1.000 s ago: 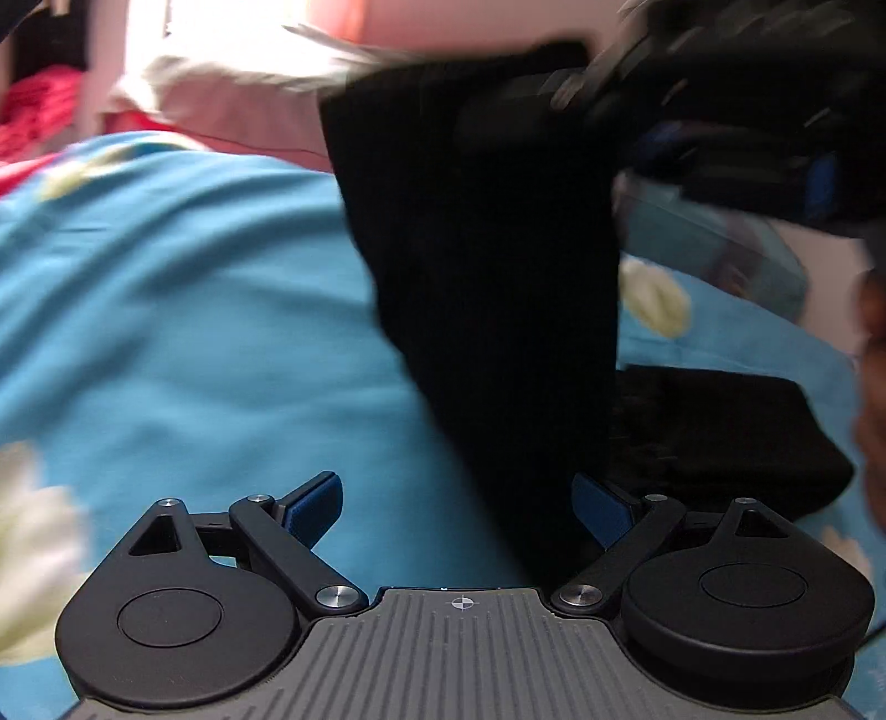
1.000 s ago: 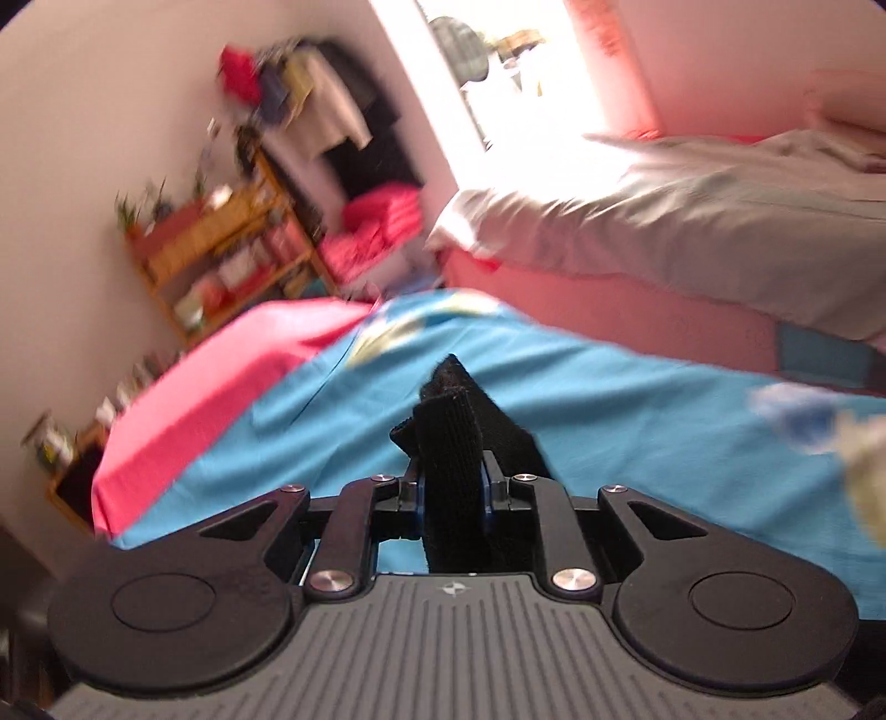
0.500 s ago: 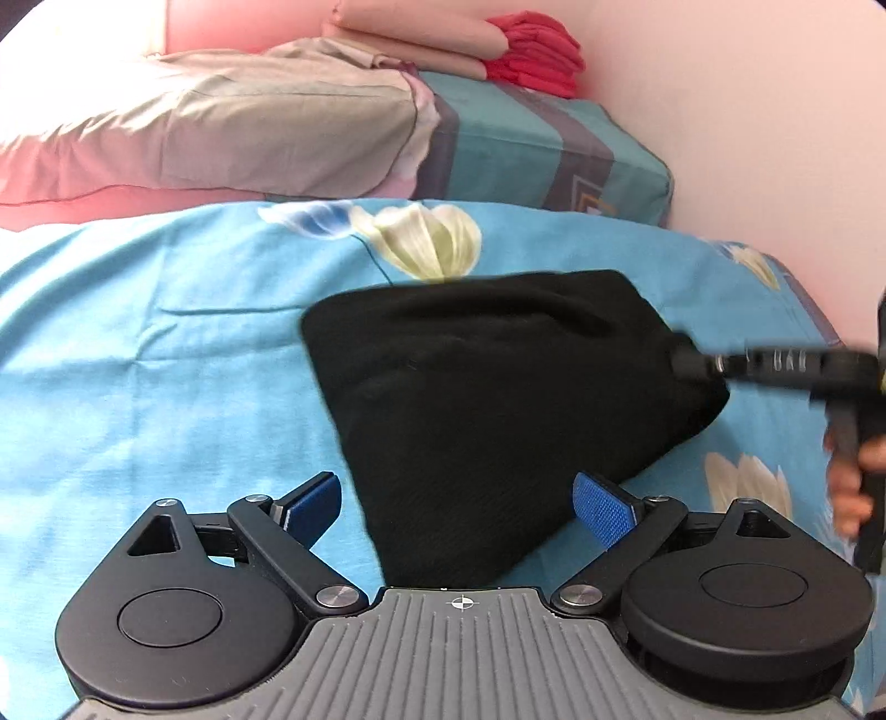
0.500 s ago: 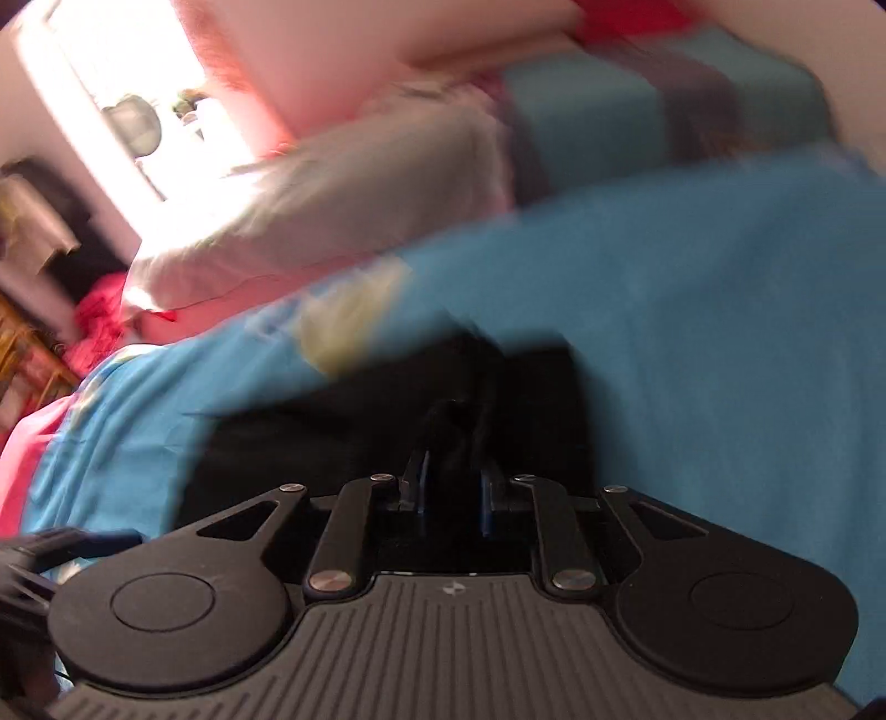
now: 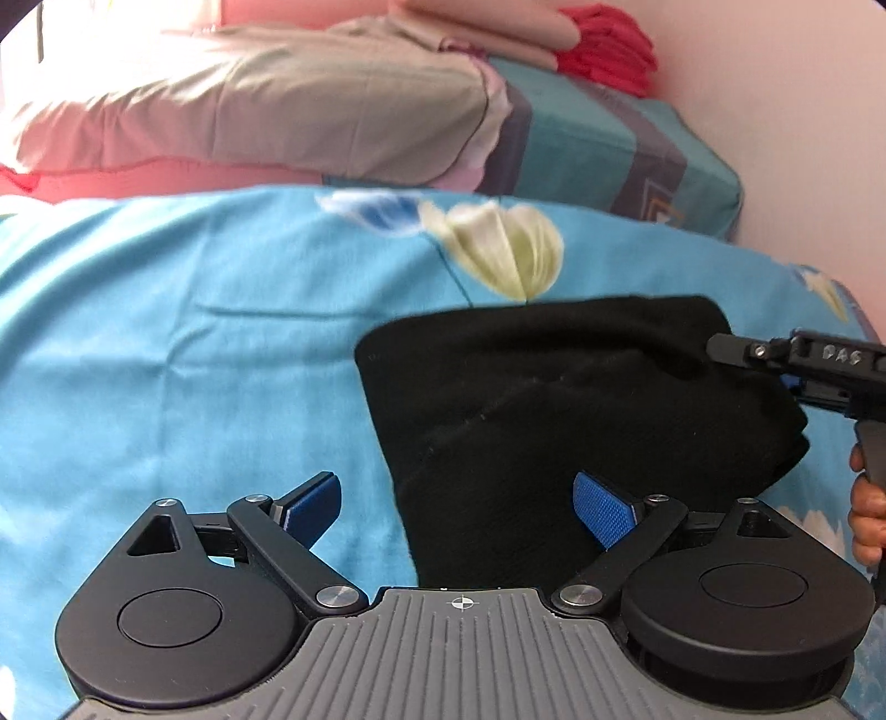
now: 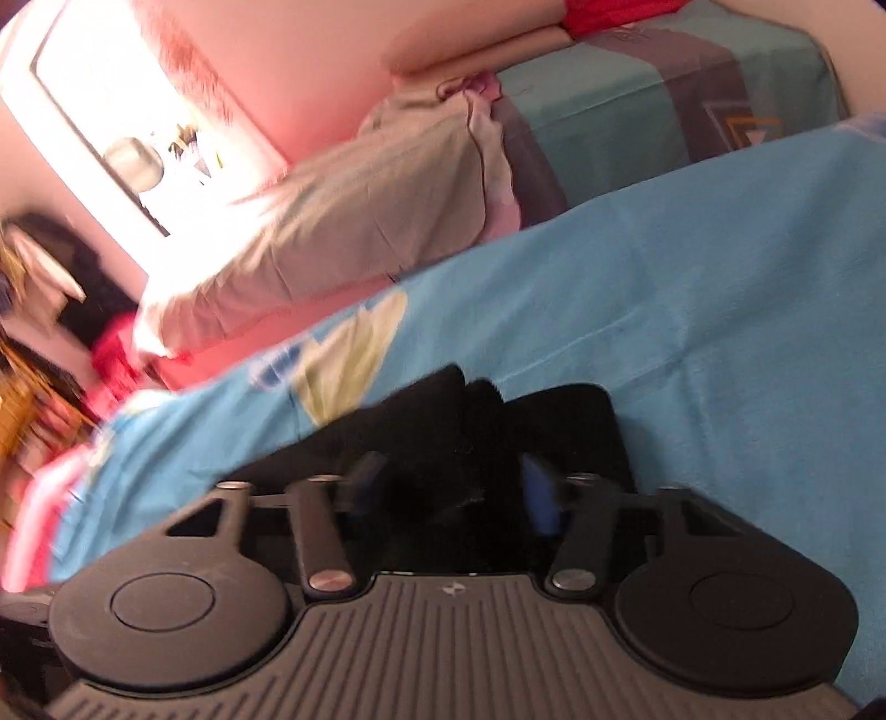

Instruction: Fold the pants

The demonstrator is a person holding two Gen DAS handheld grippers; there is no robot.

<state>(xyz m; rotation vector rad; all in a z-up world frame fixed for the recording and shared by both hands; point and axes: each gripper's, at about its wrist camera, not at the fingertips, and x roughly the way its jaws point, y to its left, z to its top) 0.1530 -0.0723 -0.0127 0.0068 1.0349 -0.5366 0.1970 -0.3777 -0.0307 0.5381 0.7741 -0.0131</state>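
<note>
- A bed fills both views, spread with a bright blue floral bedsheet point(image 5: 183, 354). Behind it lie a grey-beige pillow point(image 5: 288, 105) and a teal striped cushion point(image 5: 603, 144), with a stack of folded red cloth point(image 5: 603, 41) on top against the pink wall.
- The black pants point(image 5: 554, 421) lie on the bedsheet as a compact, layered bundle, just on the near side of the cream tulip print point(image 5: 498, 246) and right of the sheet's middle in the left wrist view.
- The left gripper point(image 5: 459, 501) stands with its blue pads spread wide. The near edge of the pants sits between them, but neither pad presses on it.
- The right gripper point(image 6: 451, 487) pinches a ridge of the black cloth between its narrowly set pads. In the left wrist view it reaches in from the right to the far right corner of the pants, with the person's hand point(image 5: 866, 509) on its handle at the frame edge.
- Judged from this, a fold-over is being laid down: the right gripper has the folded corner low over the bundle, and the cloth looks nearly settled on the bedsheet.
- The next move likely calls for letting that corner go once it rests flat, so the layers do not drag back.
- After that, the left gripper is well placed to close on the near edge, for a further fold or to square the bundle.
- A diagonal crease shows across the top layer, so some smoothing may be needed.
</note>
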